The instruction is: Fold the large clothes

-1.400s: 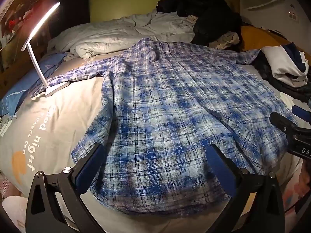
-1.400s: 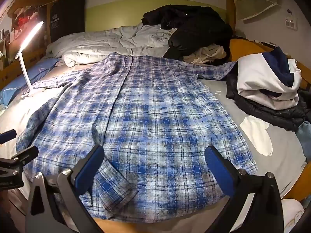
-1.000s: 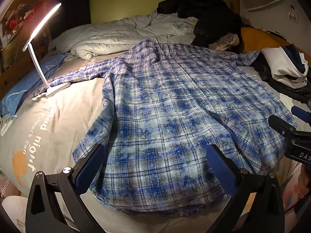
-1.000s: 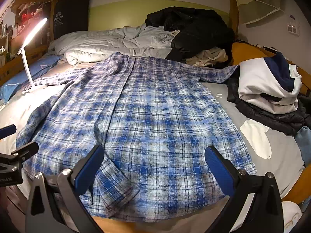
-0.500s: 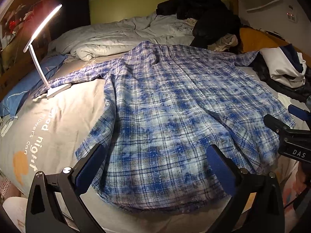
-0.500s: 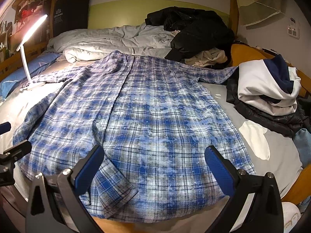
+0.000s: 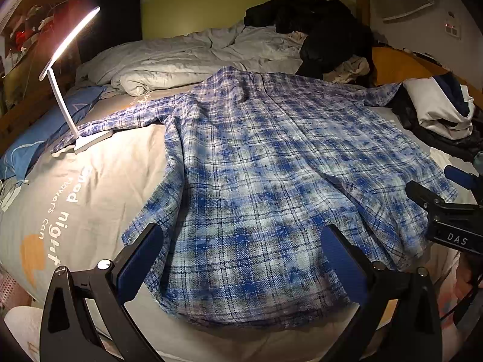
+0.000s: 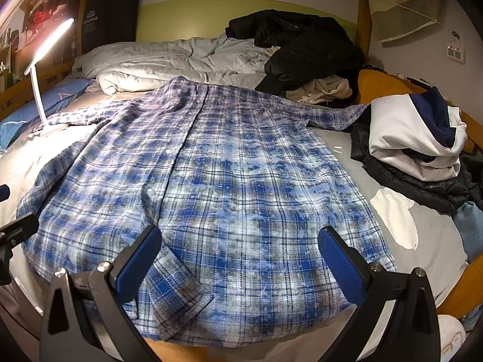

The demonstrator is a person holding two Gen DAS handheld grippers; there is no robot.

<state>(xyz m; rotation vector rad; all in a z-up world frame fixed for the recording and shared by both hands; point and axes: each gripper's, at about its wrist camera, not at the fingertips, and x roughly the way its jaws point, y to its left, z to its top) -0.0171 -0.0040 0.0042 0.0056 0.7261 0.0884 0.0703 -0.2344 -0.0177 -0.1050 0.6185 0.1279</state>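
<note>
Your left gripper (image 7: 241,259) hovers with jaws spread wide, empty, over the near hem of the plaid shirt (image 7: 271,181). Your right gripper (image 8: 240,259) is likewise wide open, gripping nothing, above the hem's other side. Shirt lies flat, buttoned front up, on the bed (image 7: 99,181), sleeves spread outward. One cuff reaches the lit desk lamp (image 7: 65,69). Rumpled duvet (image 8: 169,63) and black jacket (image 8: 305,51) beyond the collar; folded hoodie (image 8: 410,132) beside the other sleeve.
</note>
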